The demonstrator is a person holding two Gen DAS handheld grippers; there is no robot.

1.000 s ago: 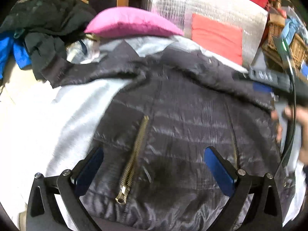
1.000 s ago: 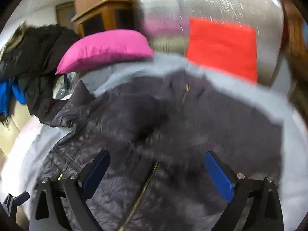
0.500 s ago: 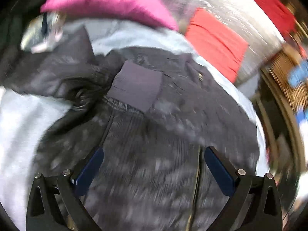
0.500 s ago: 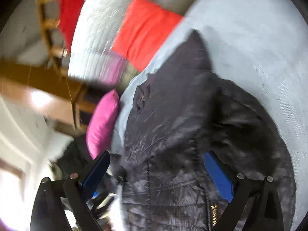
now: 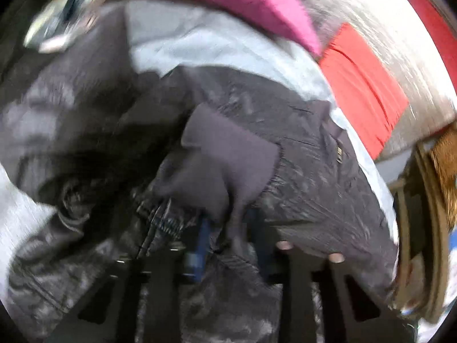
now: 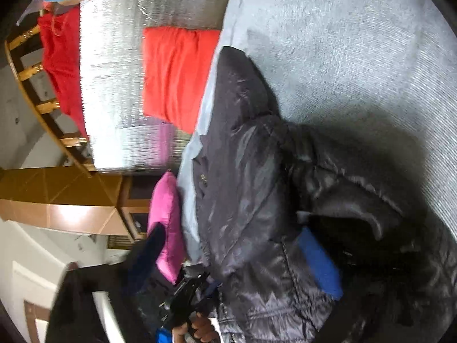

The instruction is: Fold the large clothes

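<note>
A dark grey quilted jacket (image 5: 314, 188) lies spread on a pale grey bed sheet (image 6: 357, 57). Its ribbed knit cuff (image 5: 228, 154) sits just ahead of my left gripper (image 5: 230, 243). That gripper's jaws are closing, and bunched jacket fabric is pinched between its blue pads (image 5: 202, 237). My right gripper (image 6: 234, 260) is rolled onto its side at the jacket's (image 6: 257, 185) edge. Its jaws are closing but still stand wide, with a thick fold between them and a blue pad (image 6: 320, 263) partly under fabric. A hand (image 6: 200, 328) on the other gripper shows in the right wrist view.
A pink pillow (image 5: 228, 8), a red cushion (image 5: 362, 85) and a silver quilted sheet (image 5: 385, 28) stand behind the jacket. A wooden cabinet (image 6: 71, 200) and a wooden chair with red cloth (image 6: 60, 65) are beyond the bed. Dark clothes (image 6: 85, 300) lie beside the pillow.
Both grippers came down onto the jacket. The left one's fingers came together on fabric below the cuff. The right view rolled about a quarter turn and moved to the jacket's edge.
</note>
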